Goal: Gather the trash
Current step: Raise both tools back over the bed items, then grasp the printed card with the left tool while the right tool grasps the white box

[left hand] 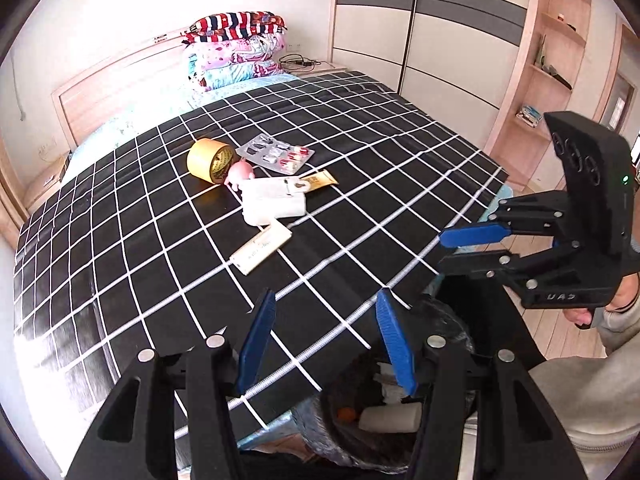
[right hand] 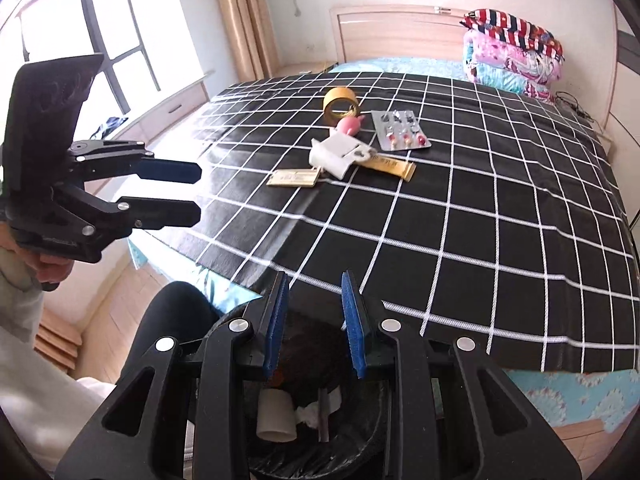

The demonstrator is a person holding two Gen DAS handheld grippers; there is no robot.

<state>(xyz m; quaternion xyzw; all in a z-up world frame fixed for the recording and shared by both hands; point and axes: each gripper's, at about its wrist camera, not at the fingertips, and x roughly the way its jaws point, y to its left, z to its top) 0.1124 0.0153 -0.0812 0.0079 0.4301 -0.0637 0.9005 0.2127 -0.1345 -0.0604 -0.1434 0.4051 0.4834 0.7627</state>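
Observation:
A black-lined trash bin [left hand: 448, 320] stands by the bed's near edge, holding a white tube [left hand: 390, 418], crumpled paper and an orange bit; it also shows in the right wrist view [right hand: 360, 452]. My left gripper [left hand: 326, 300] is open and empty, over the bed edge and bin. My right gripper [right hand: 314, 280] is open and empty above the bin; it shows in the left wrist view [left hand: 442, 252]. On the bed lie a tape roll [left hand: 210, 160], a pill blister [left hand: 276, 154], a pink toy [left hand: 240, 174], a white box [left hand: 274, 200], a yellow sachet [left hand: 320, 180] and a cream box [left hand: 260, 248].
The bed has a black cover with a white grid [left hand: 360, 128]. Folded quilts [left hand: 236, 48] are stacked at the headboard. A wardrobe [left hand: 432, 32] and shelves [left hand: 552, 60] stand to the right. A window [right hand: 92, 28] is at the left. The person's leg [right hand: 176, 312] is beside the bin.

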